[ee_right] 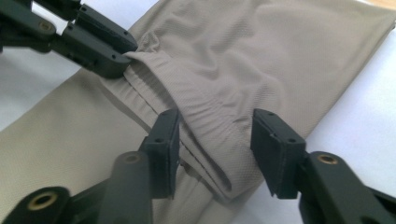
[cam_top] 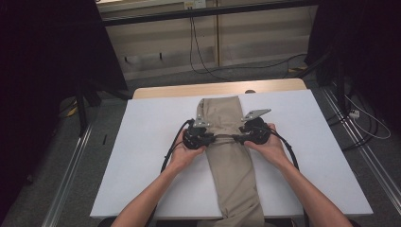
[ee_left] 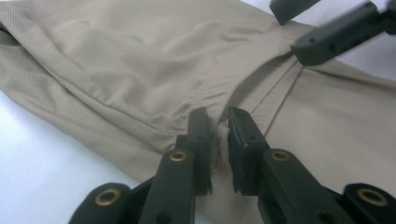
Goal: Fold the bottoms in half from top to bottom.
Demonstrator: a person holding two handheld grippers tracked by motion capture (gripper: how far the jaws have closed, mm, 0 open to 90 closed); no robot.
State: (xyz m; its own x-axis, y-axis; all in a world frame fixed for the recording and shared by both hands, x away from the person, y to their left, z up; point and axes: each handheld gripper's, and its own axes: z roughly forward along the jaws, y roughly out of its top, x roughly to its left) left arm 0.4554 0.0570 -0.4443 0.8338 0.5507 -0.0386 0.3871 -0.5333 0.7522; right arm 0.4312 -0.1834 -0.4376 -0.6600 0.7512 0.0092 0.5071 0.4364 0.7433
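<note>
Two claws | left claw (ee_left: 218, 140) pinching trousers (ee_left: 140, 70) | writing unseen

You had matt khaki woven cloth (cam_top: 230, 142), fine-ribbed, on a smooth matt white table (cam_top: 151, 142); your gripper pads (ee_right: 163, 149) looked matt black plastic, brass-coloured rivets.

Your forearms are bare, no sleeves. Your left gripper (cam_top: 213, 138) and right gripper (cam_top: 235, 139) are black. Each carries brass rivets, a grey three-cornered plate and a black cable.
</note>
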